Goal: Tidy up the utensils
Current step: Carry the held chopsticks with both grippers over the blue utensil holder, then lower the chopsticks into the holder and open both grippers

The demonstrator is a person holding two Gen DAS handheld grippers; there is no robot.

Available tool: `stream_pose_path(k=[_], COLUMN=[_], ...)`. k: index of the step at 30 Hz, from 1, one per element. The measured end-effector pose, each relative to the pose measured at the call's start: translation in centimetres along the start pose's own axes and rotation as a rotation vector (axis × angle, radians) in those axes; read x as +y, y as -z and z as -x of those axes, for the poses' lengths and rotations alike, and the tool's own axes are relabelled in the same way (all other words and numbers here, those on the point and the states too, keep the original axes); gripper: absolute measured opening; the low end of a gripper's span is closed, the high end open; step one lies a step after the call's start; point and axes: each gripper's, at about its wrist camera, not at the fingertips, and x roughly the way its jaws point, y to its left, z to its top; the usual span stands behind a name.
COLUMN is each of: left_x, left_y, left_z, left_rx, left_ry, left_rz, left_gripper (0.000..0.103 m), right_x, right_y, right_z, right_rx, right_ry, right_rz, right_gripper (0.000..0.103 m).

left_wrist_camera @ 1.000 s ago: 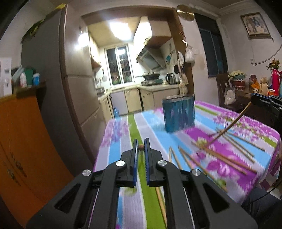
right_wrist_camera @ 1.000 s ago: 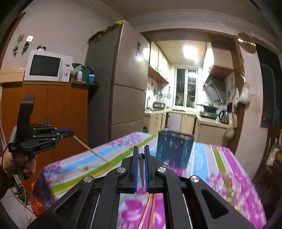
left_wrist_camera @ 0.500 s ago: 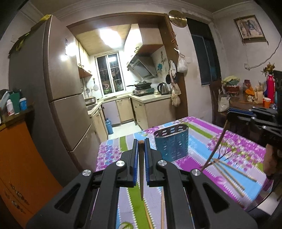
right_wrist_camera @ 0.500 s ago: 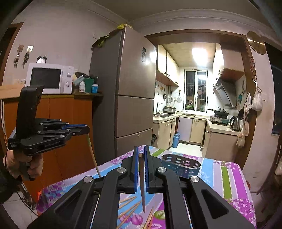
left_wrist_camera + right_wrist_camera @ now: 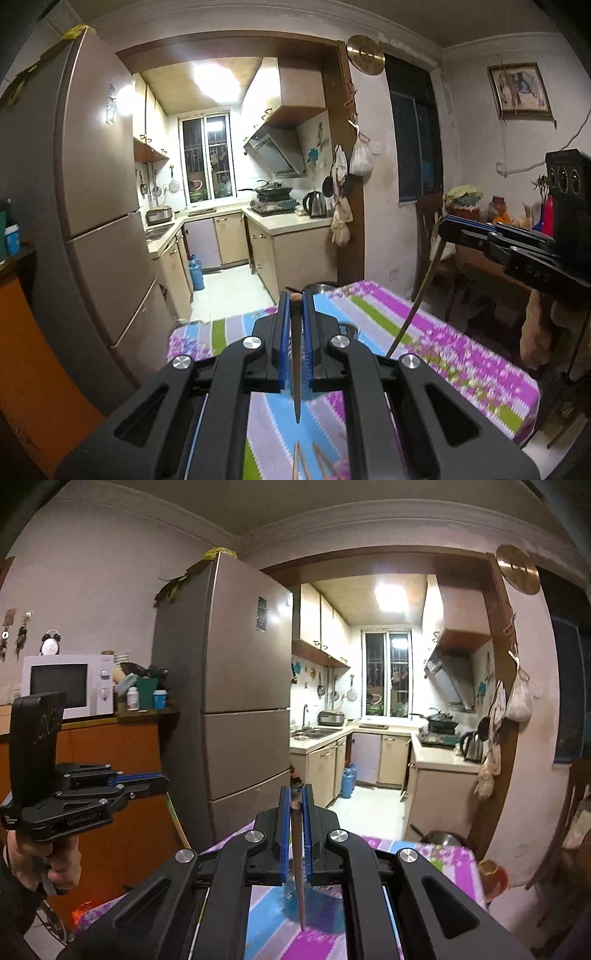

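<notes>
Both grippers, left gripper (image 5: 295,306) and right gripper (image 5: 295,797), are each pinching a chopstick (image 5: 296,369) now tilted tip-down, lifting toward the blue holder (image 5: 314,908) for dropping in.

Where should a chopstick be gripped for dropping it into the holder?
Near the thick butt end, with the pads closing from the sides. The left gripper holds the left chopstick that way, and the right gripper the right chopstick. Each hangs tip-down, so the long taper is free and should enter the holder first.
</notes>
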Motion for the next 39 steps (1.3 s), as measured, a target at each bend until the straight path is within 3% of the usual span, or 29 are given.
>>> stream_pose_path(k=[10,16,24,36,39], left_x=[0.7,1.0,1.0,1.1,0.9], left_y=[-5.2,-5.3,-2.9,-1.6,-1.7], left_z=[-5.9,-10.1,-16.3,-19.3,-19.3], left_rx=[-0.035,-0.012,0.076,0.136,0.141], left_ry=[-0.003,0.002,0.012,0.022,0.021], left_rz=[0.035,0.047,0.061,0.066,0.069], left_gripper=[0.005,0.005,0.005,0.006,0.011], right_x=[-4.0,-7.4,-9.0,-10.9,-10.9], right_y=[-4.1,-2.5,1.3,4.4,4.4], right_z=[-6.1,-11.0,-15.4,-17.9,-18.0], right_rx=[0.001,0.050,0.119,0.181,0.185], right_ry=[0.051,0.041,0.021,0.010,0.012], right_rz=[0.027,-0.061,-0.093,-0.125,-0.132], right_gripper=[0.007,0.007,0.007,0.008,0.009])
